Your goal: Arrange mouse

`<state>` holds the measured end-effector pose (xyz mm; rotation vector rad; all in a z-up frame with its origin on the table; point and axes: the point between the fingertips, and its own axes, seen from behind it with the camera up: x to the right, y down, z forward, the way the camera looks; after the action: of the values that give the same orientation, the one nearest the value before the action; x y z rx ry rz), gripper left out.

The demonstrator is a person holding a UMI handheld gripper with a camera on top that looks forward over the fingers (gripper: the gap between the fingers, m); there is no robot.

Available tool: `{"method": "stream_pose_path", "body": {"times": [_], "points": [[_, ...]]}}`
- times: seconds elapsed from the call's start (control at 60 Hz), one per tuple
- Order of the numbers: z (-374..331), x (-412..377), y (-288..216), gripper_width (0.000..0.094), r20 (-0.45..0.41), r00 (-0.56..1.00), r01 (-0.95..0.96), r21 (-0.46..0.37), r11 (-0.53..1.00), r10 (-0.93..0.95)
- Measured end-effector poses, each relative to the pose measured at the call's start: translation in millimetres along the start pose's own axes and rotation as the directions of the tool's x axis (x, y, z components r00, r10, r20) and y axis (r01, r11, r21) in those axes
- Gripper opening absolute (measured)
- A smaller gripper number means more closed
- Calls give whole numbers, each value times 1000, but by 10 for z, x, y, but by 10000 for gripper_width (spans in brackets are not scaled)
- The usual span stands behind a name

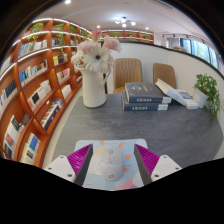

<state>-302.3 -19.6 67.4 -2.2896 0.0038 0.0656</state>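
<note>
The claw (112, 160) has its two fingers apart, each with a magenta pad (80, 158) on the inner face, and a pale, rounded computer mouse with faint pink marks (112, 163) stands between them; I cannot tell if the pads touch it. The mouse rests on the grey desk (150, 125). Beyond the fingers there is a white ceramic vase with pale pink flowers (94, 75), and just beside it a stack of dark blue books (145, 96). A wooden bookshelf full of books (35, 85) fills the side next to the vase
</note>
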Motion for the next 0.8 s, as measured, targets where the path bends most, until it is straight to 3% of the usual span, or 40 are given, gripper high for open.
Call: {"method": "stream_pose_path", "body": {"times": [0.333, 0.8], "points": [[-1309, 726, -785, 834, 8, 1000, 0, 147, 989, -1], [-2213, 2138, -528, 817, -14, 1000, 25, 165, 986, -23]]}}
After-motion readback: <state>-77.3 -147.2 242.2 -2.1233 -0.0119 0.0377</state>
